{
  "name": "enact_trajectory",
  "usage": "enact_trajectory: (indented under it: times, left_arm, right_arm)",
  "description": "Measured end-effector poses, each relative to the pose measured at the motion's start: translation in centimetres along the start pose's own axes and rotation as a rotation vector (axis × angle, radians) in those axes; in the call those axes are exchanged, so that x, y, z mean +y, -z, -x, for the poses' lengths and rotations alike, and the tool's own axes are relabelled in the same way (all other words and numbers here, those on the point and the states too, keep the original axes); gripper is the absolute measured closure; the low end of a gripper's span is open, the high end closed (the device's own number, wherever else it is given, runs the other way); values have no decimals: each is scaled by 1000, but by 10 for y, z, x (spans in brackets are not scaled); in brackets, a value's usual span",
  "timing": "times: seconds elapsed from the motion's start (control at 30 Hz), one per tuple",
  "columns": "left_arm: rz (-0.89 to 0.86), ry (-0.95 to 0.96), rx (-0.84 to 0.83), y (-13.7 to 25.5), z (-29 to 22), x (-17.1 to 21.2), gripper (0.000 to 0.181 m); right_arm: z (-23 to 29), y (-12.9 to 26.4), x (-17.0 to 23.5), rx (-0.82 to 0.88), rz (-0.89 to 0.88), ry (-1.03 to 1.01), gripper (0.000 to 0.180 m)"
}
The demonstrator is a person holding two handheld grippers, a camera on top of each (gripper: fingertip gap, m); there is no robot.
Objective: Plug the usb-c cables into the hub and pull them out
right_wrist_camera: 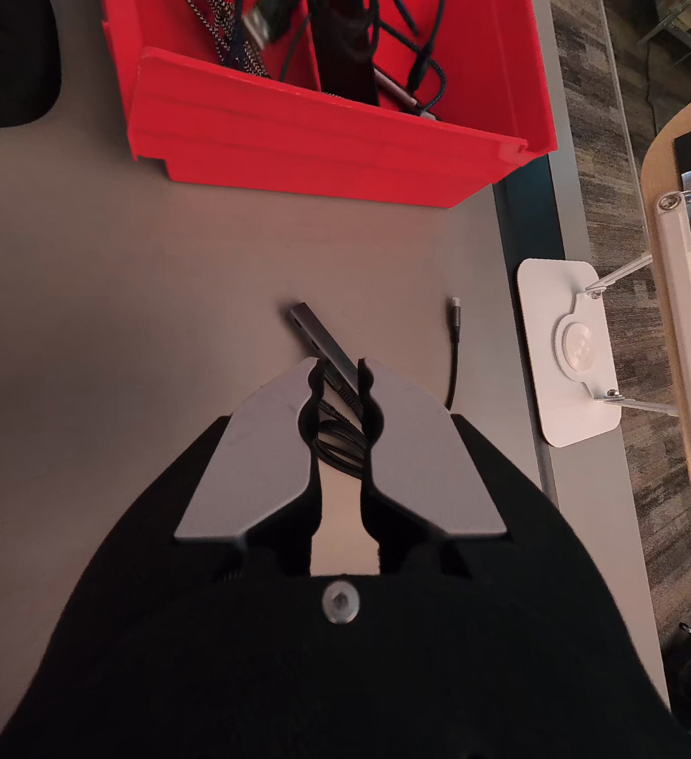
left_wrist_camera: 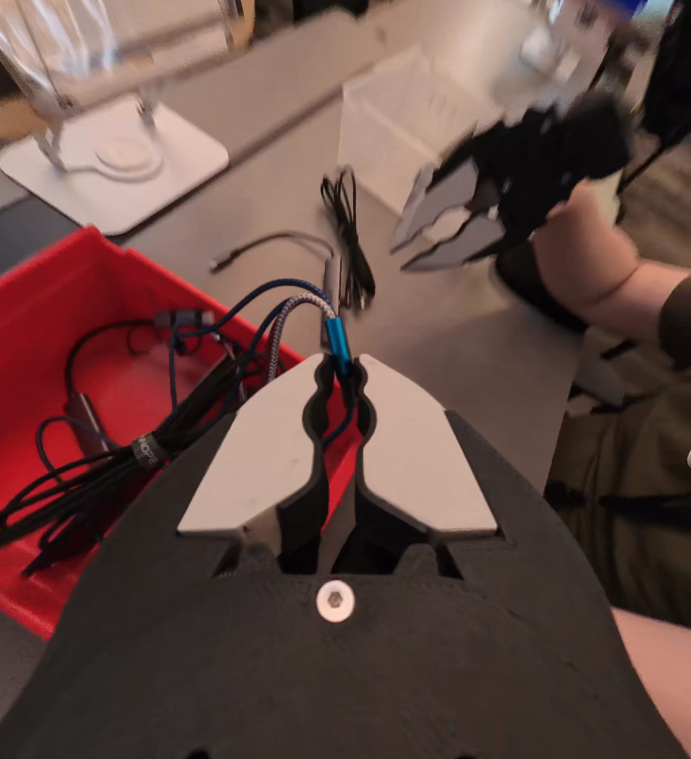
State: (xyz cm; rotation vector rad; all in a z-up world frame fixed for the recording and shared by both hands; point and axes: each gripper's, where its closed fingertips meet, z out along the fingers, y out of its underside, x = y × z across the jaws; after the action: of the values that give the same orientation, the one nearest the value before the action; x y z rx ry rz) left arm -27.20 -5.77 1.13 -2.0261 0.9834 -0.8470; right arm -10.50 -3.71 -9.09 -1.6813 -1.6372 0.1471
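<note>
My left gripper (left_wrist_camera: 341,361) is shut on the blue metal plug (left_wrist_camera: 337,343) of a braided usb-c cable (left_wrist_camera: 290,320). It holds the plug above the near rim of the red bin (left_wrist_camera: 48,287), and the cable trails back into the bin. The grey hub (left_wrist_camera: 330,279) lies on the table beyond, also in the right wrist view (right_wrist_camera: 321,343). Its own lead ends in a plug (right_wrist_camera: 454,314). A coiled black cable (left_wrist_camera: 348,238) lies beside the hub. My right gripper (right_wrist_camera: 339,363) hovers over the hub and the coiled cable (right_wrist_camera: 339,447), jaws slightly apart and empty. It also shows blurred in the left wrist view (left_wrist_camera: 399,256).
The red bin (right_wrist_camera: 315,156) holds several more cables and another hub (left_wrist_camera: 85,419). A white stand base (right_wrist_camera: 565,349) sits at the table edge. A white box (left_wrist_camera: 393,123) stands behind the coiled cable. A person's hand (left_wrist_camera: 582,267) holds the right gripper. Spacing between my two grippers at the tips: around 20 cm.
</note>
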Motion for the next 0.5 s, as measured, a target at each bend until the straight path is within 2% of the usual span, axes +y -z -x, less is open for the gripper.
enact_trajectory:
  times: [0.13,0.27,0.5]
  left_arm:
    - [-289,53,-1,30,-4,-42,173]
    - [-495,-9,-71,61,-15,-71,173]
    - [-689,-164,74,89,-84,-99,173]
  right_arm:
    - [0,-1,0,-3,-3,-5,165]
    - [-1,-1,0,2,-5,-11,165]
    - [-4,1,-4,5,-39,-36,165]
